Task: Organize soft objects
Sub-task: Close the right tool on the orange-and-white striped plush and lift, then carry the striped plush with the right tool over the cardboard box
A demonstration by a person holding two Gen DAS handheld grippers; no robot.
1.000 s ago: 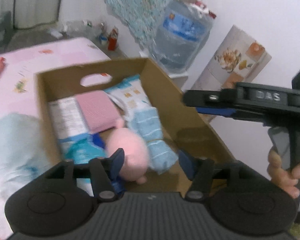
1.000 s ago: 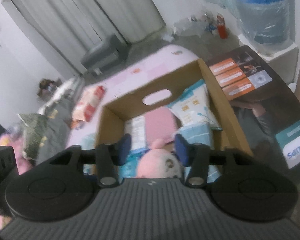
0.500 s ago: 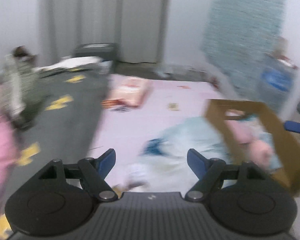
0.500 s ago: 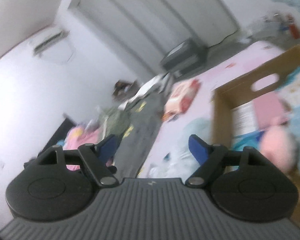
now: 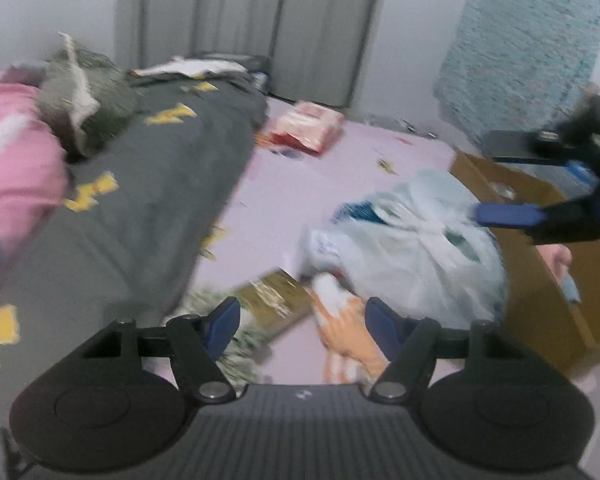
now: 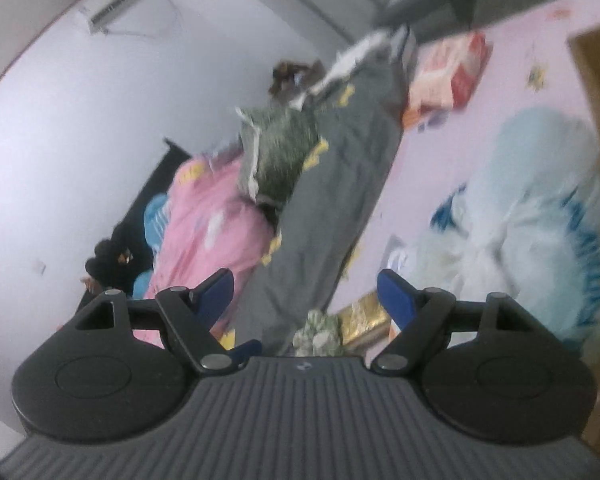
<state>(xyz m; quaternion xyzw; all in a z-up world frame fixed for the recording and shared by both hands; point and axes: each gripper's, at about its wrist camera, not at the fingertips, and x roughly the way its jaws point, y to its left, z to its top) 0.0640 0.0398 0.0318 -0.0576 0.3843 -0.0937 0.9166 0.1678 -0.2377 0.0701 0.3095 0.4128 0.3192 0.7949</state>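
Note:
My left gripper [image 5: 300, 316] hovers low over the pink bed sheet [image 5: 300, 184], jaws closing, nothing pressed between the pads. An orange and white soft toy [image 5: 348, 320] lies just beyond its right finger, next to a gold packet [image 5: 276, 300]. A pale plastic bag [image 5: 412, 240] of soft things sits beside the cardboard box [image 5: 540, 280], where a pink plush [image 5: 556, 256] peeks out. My right gripper [image 6: 304, 286] is open and empty, aimed at the bedding; in the left wrist view it [image 5: 504, 180] hangs above the box. The bag [image 6: 520, 220] fills its right side.
A grey blanket [image 5: 160, 168] with yellow shapes, a pink quilt [image 5: 12, 168] and a green patterned bundle [image 5: 84, 92] lie along the left. A red and white pack [image 5: 308, 128] rests at the far end of the sheet. Curtains and a wall close the back.
Both grippers have swung left, away from the box and its pink plush, toward the bed. The right jaws have widened. The box now sits at the right edge of both views.

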